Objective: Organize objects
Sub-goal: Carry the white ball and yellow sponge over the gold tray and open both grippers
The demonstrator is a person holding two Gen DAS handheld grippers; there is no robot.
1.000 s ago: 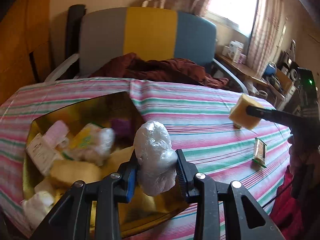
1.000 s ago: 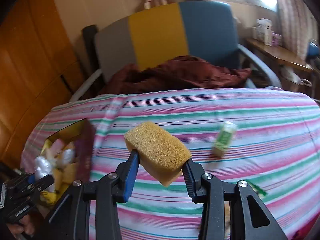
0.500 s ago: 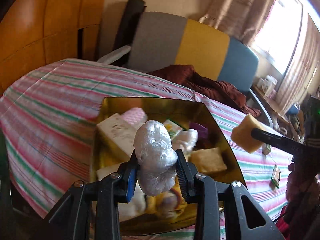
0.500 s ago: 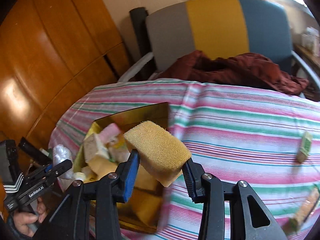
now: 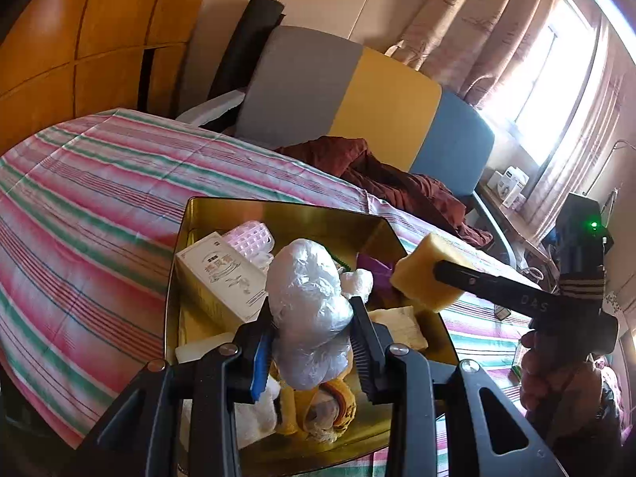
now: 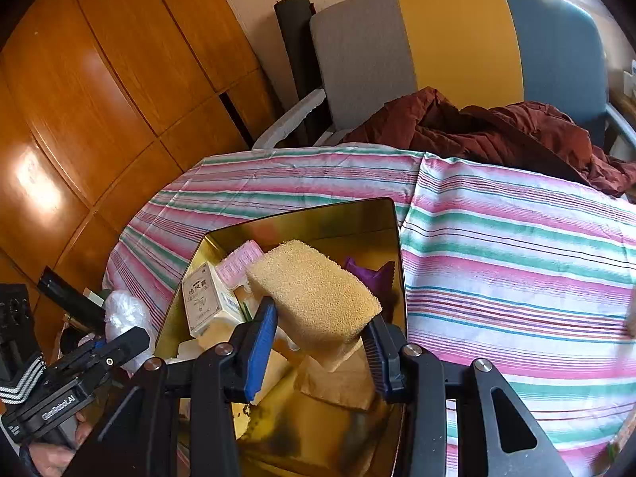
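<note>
Crinkled clear plastic is filling the left gripper (image 5: 312, 348), whose jaws are pinching a bundled plastic bag (image 5: 308, 314) and holding it over the near end of the gold tin (image 5: 278, 208). Beside it, the right gripper (image 6: 320, 344) is pinching a yellow sponge (image 6: 314, 294) between its jaws and hanging it above the tin's right side, clear of the contents.

Below both loads, the tin is sitting near the left edge of the table (image 6: 516, 246), on the striped cloth, and is already holding a good deal: a white box (image 5: 218, 278) with printed characters, a pink packet (image 5: 248, 238), something purple (image 6: 373, 276), pale sponges and wrapped bits too jumbled to name. Judging by that, most of the gathering looks done; these two items are waiting to be dropped in. A few small packets (image 5: 516, 357) are lying on the cloth towards the table's right edge and appear left to collect.

Farther off, a grey, yellow and blue chair (image 6: 457, 47) is carrying a dark red cloth (image 6: 497, 131).
</note>
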